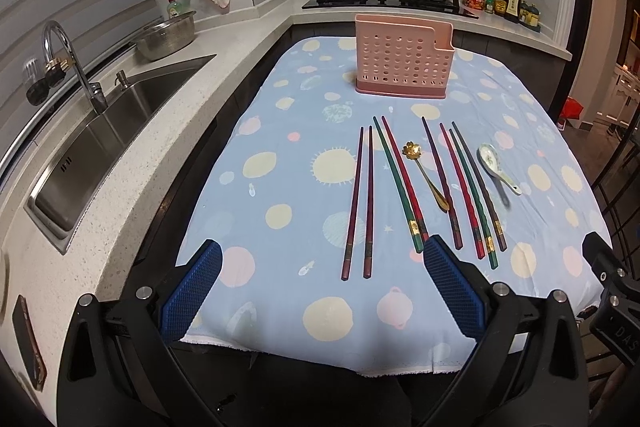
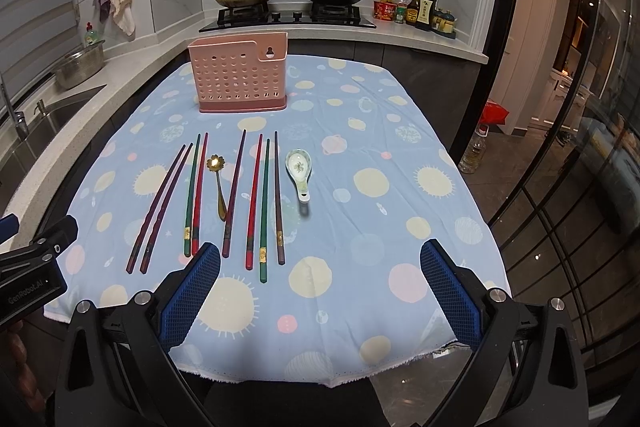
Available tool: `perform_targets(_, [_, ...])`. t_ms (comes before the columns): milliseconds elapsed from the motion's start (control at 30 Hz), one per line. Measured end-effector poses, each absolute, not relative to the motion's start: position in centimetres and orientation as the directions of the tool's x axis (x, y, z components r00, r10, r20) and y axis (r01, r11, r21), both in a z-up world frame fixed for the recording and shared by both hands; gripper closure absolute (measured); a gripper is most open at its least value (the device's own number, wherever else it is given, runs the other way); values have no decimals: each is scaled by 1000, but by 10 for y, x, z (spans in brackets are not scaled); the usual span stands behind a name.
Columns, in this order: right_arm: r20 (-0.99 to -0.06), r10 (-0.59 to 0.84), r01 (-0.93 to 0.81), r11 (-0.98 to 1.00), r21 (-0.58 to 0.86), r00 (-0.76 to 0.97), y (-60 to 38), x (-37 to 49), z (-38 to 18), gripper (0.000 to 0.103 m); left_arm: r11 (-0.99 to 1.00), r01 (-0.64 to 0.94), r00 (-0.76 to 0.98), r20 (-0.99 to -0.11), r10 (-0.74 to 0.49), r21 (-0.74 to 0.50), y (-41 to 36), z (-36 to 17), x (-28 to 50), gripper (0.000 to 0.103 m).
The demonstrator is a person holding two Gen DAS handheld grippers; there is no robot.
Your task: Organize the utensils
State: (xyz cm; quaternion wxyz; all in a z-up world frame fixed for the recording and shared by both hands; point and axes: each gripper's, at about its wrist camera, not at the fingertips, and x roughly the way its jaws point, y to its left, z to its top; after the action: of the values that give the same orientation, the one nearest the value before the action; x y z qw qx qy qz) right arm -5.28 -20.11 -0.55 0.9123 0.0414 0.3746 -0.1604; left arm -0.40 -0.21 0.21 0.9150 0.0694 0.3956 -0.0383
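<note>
Both spread wide and empty above the near edge of the desk [image 2: 400, 227]: left tool [image 1: 322, 259] and right tool [image 2: 320, 259]; upright toward the far end, a pink perforated holder [image 2: 240, 79] (nothing visible inside); in a loose row on the dotted blue cloth [image 1: 280, 187], well short of the holder, eight coloured chopsticks [image 2: 256, 203]; among them a gold flower-bowled spoon [image 2: 218, 179]; just right of the row, a white ceramic spoon [image 2: 300, 171].
</note>
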Motion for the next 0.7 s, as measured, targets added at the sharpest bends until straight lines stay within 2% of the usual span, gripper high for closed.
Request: perform_targets(700, [-698, -262, 325, 945, -44, 666, -200, -53, -6, 7, 988, 124, 680, -733, -14, 96, -1, 0, -4, 7])
